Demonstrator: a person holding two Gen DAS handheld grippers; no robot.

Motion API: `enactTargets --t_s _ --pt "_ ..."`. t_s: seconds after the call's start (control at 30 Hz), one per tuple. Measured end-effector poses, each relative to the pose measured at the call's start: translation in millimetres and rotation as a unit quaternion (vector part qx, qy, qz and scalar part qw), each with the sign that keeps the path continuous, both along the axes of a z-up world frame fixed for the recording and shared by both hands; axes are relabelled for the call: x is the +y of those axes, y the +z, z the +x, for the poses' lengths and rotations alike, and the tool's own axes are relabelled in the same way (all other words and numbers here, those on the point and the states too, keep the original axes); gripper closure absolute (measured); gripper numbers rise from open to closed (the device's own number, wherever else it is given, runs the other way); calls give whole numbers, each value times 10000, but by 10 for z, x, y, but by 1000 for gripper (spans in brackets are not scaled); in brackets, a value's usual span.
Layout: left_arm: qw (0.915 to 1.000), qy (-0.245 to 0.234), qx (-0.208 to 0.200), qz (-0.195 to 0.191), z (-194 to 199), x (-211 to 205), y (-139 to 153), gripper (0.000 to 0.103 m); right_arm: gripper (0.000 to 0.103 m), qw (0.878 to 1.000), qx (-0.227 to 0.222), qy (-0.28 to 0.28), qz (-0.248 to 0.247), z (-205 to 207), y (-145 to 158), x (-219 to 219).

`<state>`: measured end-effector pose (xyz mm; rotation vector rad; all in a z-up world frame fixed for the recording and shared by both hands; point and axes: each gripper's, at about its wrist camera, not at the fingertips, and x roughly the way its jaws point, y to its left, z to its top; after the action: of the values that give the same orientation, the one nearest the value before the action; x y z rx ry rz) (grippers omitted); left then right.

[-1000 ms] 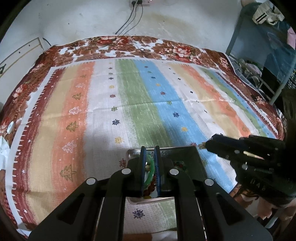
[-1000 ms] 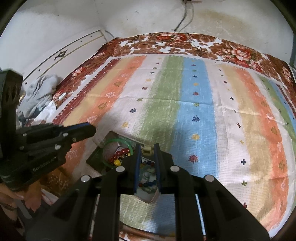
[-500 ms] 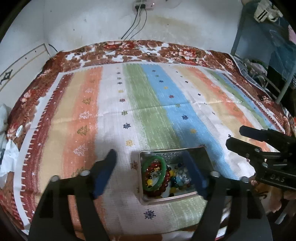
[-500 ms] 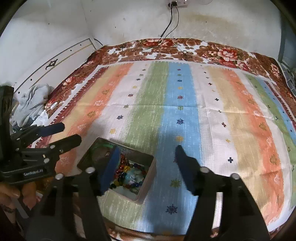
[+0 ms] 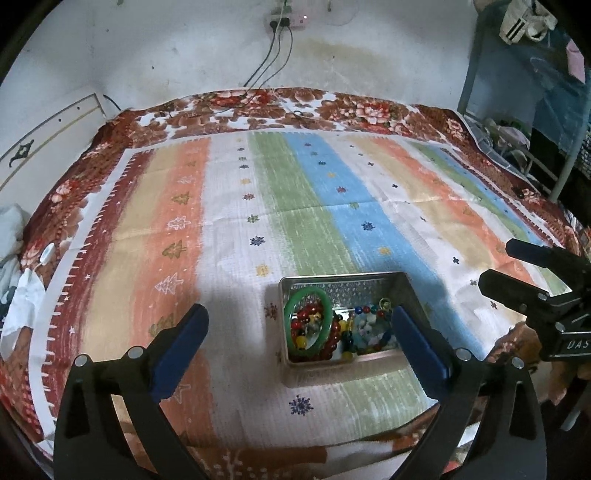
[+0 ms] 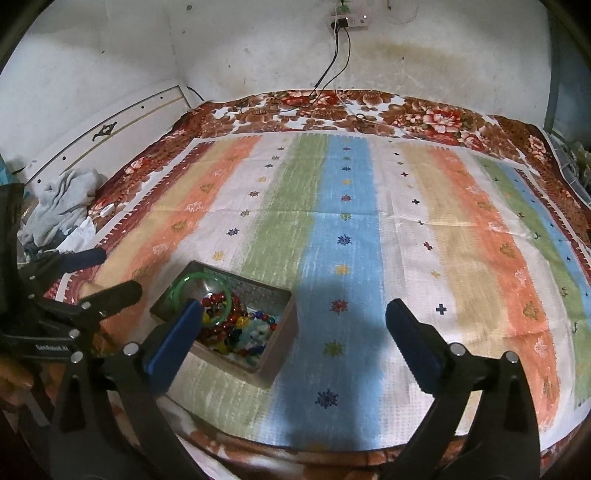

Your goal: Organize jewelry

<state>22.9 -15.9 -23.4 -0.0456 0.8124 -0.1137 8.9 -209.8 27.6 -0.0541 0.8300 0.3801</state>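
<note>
Dim indoor light, corners vignetted black. Strong fisheye bend at frame edges. Soft gripper shadows on striped cloth [image 5: 229, 302] lower centre. Sharp focus, no glare, slight noise.

A striped cloth [image 5: 332, 206] in orange, white, green and blue bands lies spread over a brown flowered blanket [image 5: 280, 110], whose edge shows all round the cloth. Behind the blanket stands a stained white wall [image 6: 258, 48], with a power strip [image 6: 349, 20] and hanging cables [image 6: 332, 62]. Left of the cloth lies a crumpled grey towel [image 6: 62, 203].
</note>
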Motion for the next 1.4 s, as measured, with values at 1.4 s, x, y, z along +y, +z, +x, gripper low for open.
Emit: enactTargets --t_s 1.4 --pt "9986 -125 -454 239 -221 -169 83 6 5 9998 -132 147 51 -210 -91 -108"
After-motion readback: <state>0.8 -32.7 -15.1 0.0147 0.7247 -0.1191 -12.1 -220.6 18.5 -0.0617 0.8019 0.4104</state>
